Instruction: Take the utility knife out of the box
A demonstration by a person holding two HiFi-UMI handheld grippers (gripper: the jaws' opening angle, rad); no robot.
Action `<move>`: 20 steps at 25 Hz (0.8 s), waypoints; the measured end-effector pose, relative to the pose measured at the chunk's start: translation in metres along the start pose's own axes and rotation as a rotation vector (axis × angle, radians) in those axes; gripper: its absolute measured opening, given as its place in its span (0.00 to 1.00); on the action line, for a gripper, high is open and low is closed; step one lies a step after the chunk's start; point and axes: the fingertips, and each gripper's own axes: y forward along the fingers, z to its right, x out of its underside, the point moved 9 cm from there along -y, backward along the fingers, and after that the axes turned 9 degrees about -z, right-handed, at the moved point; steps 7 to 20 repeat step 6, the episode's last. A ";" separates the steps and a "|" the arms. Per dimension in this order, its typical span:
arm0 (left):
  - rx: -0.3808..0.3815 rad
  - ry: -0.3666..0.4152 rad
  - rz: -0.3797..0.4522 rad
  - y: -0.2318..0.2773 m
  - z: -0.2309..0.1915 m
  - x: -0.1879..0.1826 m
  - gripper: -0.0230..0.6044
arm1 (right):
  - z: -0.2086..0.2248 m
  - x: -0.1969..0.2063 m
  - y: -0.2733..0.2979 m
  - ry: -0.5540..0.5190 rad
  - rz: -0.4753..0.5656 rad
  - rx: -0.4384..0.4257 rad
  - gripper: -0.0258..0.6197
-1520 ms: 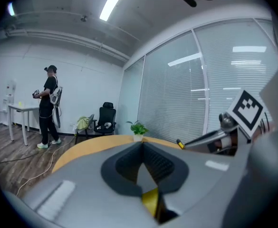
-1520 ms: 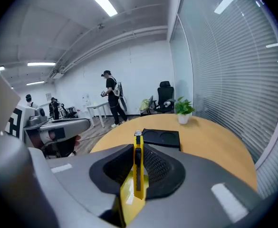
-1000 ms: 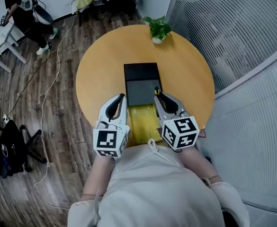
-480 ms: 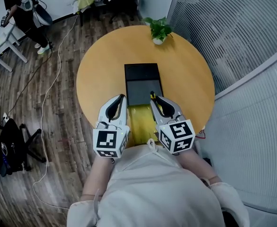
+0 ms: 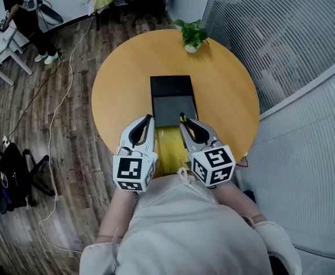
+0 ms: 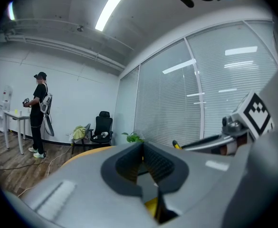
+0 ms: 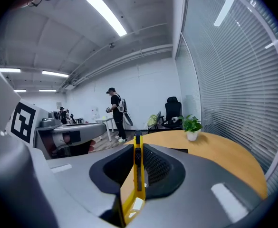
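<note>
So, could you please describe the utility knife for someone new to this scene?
On the round wooden table lies a black box. Above its near right side the right gripper holds the utility knife: a slim yellow bar with a black slider.

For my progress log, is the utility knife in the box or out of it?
Out: the right hand-held gripper clamps the utility knife, held up above the box.

No word, number or brand can be read anywhere. The only printed signs are black-and-white square patterns on the left white marker cube (image 5: 134, 173), behind the left gripper's (image 5: 150, 118) fingers, and the right white marker cube (image 5: 214, 166), behind the right gripper's (image 5: 182, 119) fingers. The slim yellow plastic utility knife (image 7: 138, 175) between the right fingers may carry print, but it is too blurred to tell.
</note>
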 end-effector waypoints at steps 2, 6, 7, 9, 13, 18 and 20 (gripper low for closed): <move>-0.004 0.008 -0.007 0.001 0.000 0.000 0.05 | 0.001 0.000 0.002 0.024 -0.004 -0.016 0.14; -0.006 0.006 -0.010 0.003 -0.002 0.000 0.05 | 0.002 -0.004 0.002 0.009 0.000 -0.001 0.14; -0.006 0.006 -0.010 0.003 -0.002 0.000 0.05 | 0.002 -0.004 0.002 0.009 0.000 -0.001 0.14; -0.006 0.006 -0.010 0.003 -0.002 0.000 0.05 | 0.002 -0.004 0.002 0.009 0.000 -0.001 0.14; -0.006 0.006 -0.010 0.003 -0.002 0.000 0.05 | 0.002 -0.004 0.002 0.009 0.000 -0.001 0.14; -0.006 0.006 -0.010 0.003 -0.002 0.000 0.05 | 0.002 -0.004 0.002 0.009 0.000 -0.001 0.14; -0.006 0.006 -0.010 0.003 -0.002 0.000 0.05 | 0.002 -0.004 0.002 0.009 0.000 -0.001 0.14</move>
